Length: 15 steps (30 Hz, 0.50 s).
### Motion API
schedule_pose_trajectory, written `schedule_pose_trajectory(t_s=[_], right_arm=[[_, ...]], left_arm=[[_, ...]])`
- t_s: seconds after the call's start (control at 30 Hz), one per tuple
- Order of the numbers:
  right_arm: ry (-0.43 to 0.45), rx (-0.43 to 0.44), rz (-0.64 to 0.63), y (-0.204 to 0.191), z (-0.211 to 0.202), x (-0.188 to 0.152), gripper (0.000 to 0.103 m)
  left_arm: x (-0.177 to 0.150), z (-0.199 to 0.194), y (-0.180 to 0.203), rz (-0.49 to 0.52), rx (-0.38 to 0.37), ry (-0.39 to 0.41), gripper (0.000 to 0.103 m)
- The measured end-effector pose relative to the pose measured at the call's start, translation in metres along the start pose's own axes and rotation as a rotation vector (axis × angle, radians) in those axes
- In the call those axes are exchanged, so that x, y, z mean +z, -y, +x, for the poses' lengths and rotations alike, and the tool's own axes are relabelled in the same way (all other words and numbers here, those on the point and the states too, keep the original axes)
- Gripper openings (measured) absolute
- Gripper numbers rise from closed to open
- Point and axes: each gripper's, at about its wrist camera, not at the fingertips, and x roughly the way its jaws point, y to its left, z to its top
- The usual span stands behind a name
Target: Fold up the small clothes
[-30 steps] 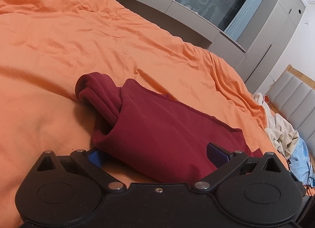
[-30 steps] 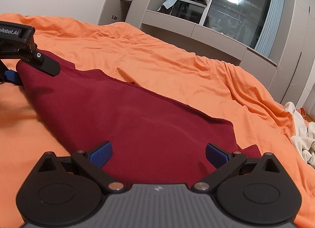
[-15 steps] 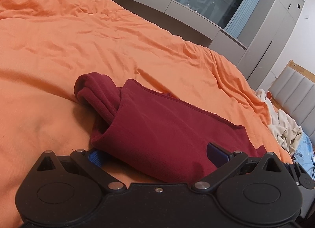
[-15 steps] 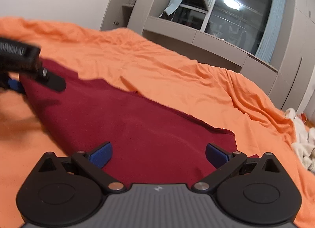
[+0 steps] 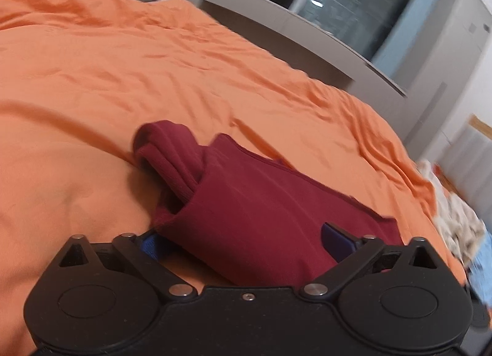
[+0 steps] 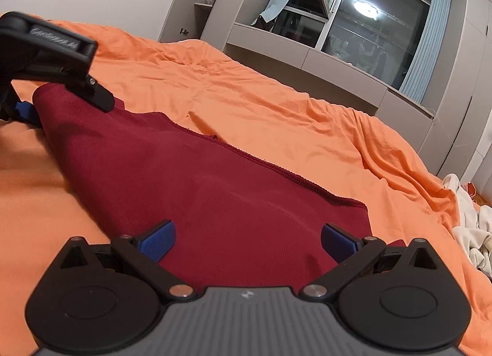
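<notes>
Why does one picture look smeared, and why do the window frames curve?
In the left wrist view the window and the clothes pile at the right edge are streaked by motion blur. The right wrist view is sharp, with ceiling-lamp glare reflected in the dark glass. Both views use fisheye lenses, so straight frames bend towards the edges.

a bed covered by a rumpled orange duvet [image 6: 276, 104] carries a dark red garment [image 6: 215, 196] lying spread flat.
</notes>
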Motion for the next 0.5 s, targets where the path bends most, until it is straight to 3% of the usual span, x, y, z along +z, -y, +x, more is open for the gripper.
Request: schedule_pose_trajectory(t_s=[0.13, 0.2, 0.27, 0.4, 0.5], right_arm=[[0.0, 0.0, 0.001, 0.0, 0.0, 0.0, 0.103], [0.0, 0.0, 0.0, 0.0, 0.0, 0.0, 0.103], [0.0, -0.001, -0.001, 0.0, 0.0, 0.0, 0.103], [-0.01, 0.016, 0.009, 0.005, -0.002, 0.002, 0.103], [-0.047, 0.081, 0.04, 0.024, -0.007, 0.009, 0.103]], left_arm=[[0.006, 0.001, -0.002, -0.083, 0.048, 0.035, 0.082], [0.006, 0.001, -0.005, -0.11, 0.056, 0.054, 0.067], [0.006, 0.003, -0.007, -0.13, 0.059, 0.061, 0.037], [0.007, 0.006, -0.006, -0.144, 0.054, 0.066, 0.028], [0.011, 0.005, 0.002, -0.109, 0.029, 0.092, 0.022]])
